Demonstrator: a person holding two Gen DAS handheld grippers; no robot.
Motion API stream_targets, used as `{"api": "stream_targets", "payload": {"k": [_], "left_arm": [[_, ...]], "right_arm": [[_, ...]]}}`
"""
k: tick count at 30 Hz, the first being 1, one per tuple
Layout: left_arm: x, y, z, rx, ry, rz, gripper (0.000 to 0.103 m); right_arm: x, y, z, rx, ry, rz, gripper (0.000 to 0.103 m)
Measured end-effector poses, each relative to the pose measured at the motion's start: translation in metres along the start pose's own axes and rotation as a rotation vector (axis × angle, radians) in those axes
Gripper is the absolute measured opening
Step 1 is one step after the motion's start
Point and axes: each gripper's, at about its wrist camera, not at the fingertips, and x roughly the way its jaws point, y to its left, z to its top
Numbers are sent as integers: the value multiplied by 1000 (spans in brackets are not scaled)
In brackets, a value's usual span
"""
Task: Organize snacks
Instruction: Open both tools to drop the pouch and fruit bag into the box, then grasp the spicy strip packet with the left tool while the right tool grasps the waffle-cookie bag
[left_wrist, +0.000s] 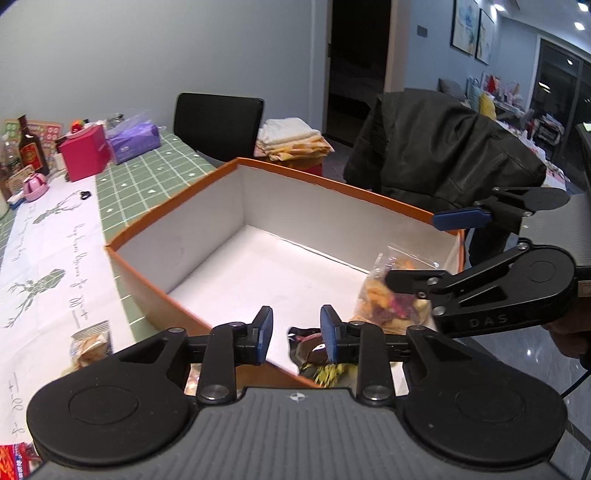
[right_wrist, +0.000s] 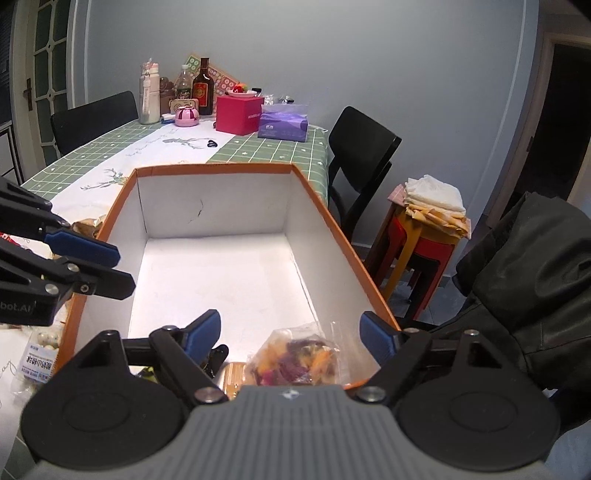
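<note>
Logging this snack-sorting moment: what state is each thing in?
orange box: lidless, mostly bare inside
clear bag of mixed dried snacks: sealed, lying inside the box
dark wrapped snack: lying inside the box
left gripper: open, holding nothing
right gripper: open above the bag

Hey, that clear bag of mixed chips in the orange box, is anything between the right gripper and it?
Nothing visible is. The right gripper is open with its fingers either side of the bag of mixed chips, which lies on the floor of the orange box at its near end. The left gripper hangs off to the side.
</note>
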Motion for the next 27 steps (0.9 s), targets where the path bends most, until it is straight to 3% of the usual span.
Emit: {"api": "stream_targets", "payload": {"k": [5,11,18,20,23,27], "left_arm": [[-15,22,-8,-41,-20,24,39],[-42,55,-25,-90,-55,74,54],[-81,94,-50,-141,-131,175,83],[-90,105,-58,-153,-154,214,83],[-102,120,-72,-173,-189,275,83],[-110,140,-91,-229,-154,298,88]], "right_arm": [[-6,13,8,-22,-14,-1,81],[-12,34,19,-47,-32,4,81],[-16,70,32,-61,-79,20,82],[-17,82,36,-64,-92,27,88],[-18,104,41,-68,-110,41,90],[-16,130,43,-66,-119,69,90]]}}
